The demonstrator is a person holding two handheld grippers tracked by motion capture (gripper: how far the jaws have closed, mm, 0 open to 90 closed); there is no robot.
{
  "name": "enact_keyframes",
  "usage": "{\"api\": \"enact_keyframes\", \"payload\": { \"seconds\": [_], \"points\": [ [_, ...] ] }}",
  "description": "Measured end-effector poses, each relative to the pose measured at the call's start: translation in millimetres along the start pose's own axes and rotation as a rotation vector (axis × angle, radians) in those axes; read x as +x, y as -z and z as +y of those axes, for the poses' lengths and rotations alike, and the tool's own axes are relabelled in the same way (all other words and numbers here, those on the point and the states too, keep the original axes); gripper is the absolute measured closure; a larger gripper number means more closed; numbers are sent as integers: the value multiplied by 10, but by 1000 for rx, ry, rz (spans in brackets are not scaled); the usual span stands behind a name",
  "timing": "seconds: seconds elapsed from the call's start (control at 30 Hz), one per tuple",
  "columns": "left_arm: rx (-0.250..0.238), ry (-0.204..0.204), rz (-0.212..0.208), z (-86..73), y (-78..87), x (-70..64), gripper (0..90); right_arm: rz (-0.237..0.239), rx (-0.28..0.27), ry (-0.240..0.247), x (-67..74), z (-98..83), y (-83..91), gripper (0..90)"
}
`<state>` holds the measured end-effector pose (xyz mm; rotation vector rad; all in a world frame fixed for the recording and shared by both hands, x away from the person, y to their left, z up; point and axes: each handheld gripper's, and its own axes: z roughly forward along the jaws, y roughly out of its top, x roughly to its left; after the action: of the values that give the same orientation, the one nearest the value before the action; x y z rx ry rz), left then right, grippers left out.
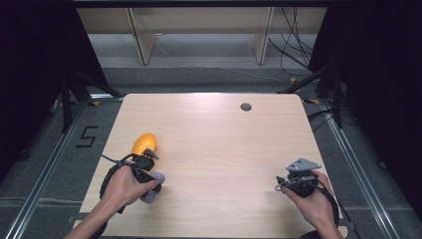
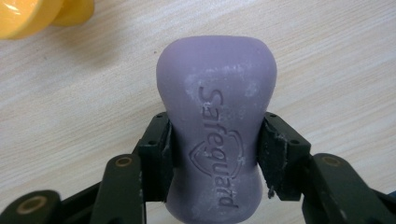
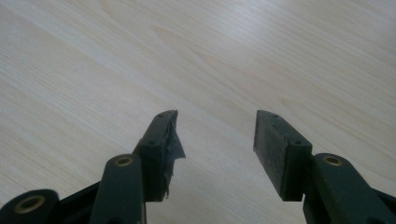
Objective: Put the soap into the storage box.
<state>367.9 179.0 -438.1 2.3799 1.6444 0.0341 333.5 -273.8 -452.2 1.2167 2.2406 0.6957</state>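
Observation:
A lilac soap bar [image 2: 215,126] stamped "Safeguard" lies on the wooden table [image 1: 214,144], and my left gripper [image 2: 215,154] is shut on its narrow waist, one jaw pressing each side. From above, the soap bar [image 1: 153,186] pokes out beside the left hand at the table's front left. A yellow object [image 1: 144,144] sits just beyond that hand; in the left gripper view the yellow object [image 2: 28,16] is at the top left corner. My right gripper [image 3: 215,140] is open above bare wood, nothing between its jaws; the high view has the right gripper [image 1: 297,180] at the front right.
A small dark round hole [image 1: 246,106] marks the table's far right part. Beyond the far edge stand wooden shelf legs [image 1: 141,40] and loose cables [image 1: 293,45]. Metal rails run along both sides of the table on the floor.

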Motion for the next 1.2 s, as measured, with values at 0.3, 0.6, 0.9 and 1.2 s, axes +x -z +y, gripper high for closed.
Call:
{"api": "enact_keyframes", "payload": {
  "seconds": [0.3,0.6,0.9,1.2],
  "points": [
    [2,-10,6,34,44,32,493,0,-1,-2,0,0,2,498],
    [-6,-2,11,51,63,65,494,-1,0,-3,-1,1,2,498],
    [-13,16,11,80,110,75,493,3,2,-30,11,5,12,498],
    [-19,33,9,96,135,84,493,4,2,-30,12,6,10,497]
  ]
}}
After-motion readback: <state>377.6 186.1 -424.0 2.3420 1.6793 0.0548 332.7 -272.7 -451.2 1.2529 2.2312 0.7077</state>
